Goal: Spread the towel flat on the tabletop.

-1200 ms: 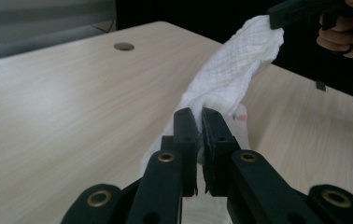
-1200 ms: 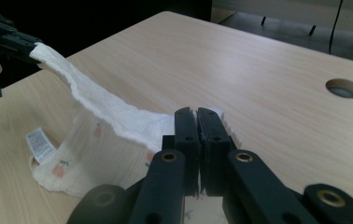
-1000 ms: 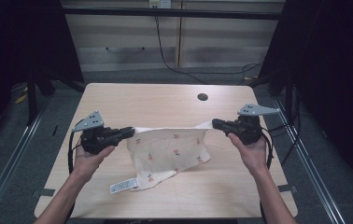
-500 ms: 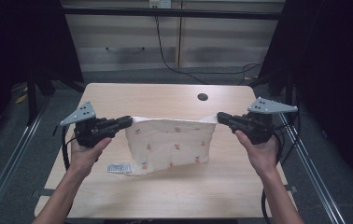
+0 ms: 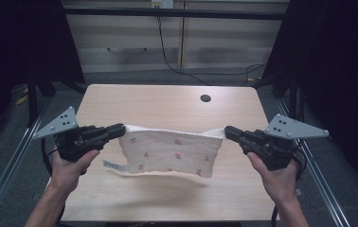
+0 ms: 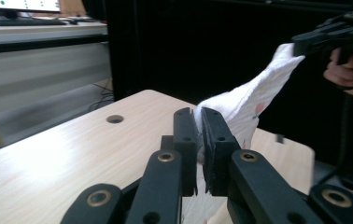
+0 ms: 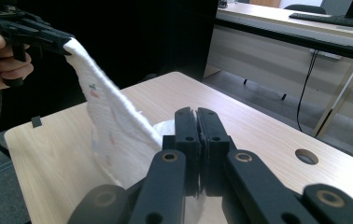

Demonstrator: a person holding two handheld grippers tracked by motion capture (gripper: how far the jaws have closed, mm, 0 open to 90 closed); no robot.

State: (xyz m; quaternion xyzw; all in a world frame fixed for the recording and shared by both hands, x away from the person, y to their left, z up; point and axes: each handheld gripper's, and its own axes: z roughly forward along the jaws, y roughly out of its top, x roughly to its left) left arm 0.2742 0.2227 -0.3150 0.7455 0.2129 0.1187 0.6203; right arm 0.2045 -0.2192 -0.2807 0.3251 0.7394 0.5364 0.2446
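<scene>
Stretched between two grippers above the middle of a light wooden table (image 5: 167,101): a white cloth (image 5: 170,153) with small printed motifs, top edge pulled into a shallow sagging line, lower edge hanging free just over the tabletop with a shadow beneath. Pinched at its left top corner by the left gripper (image 5: 115,131), jaws pressed together on the fabric, seen close in the left gripper view with white cloth (image 6: 244,105) squeezed between the black pads. Pinched at its right top corner by the right gripper (image 5: 228,132), jaws likewise clamped tight on the cloth (image 7: 114,126) in the right gripper view. A small white label (image 5: 114,165) dangling at the lower left corner of the cloth. Bare tabletop open on the far side, up to a round cable hole (image 5: 205,98) near the far edge, well apart from the cloth; bare wood also along the near edge below the hanging hem. Left and right table edges close under each hand, with metal rails (image 5: 9,158) and dark floor beyond on both sides. Past the far edge, a pale cabinet (image 5: 167,42) with a black cable (image 5: 167,54) trailing down its front. Nothing lying on the table beneath or beside the cloth.
</scene>
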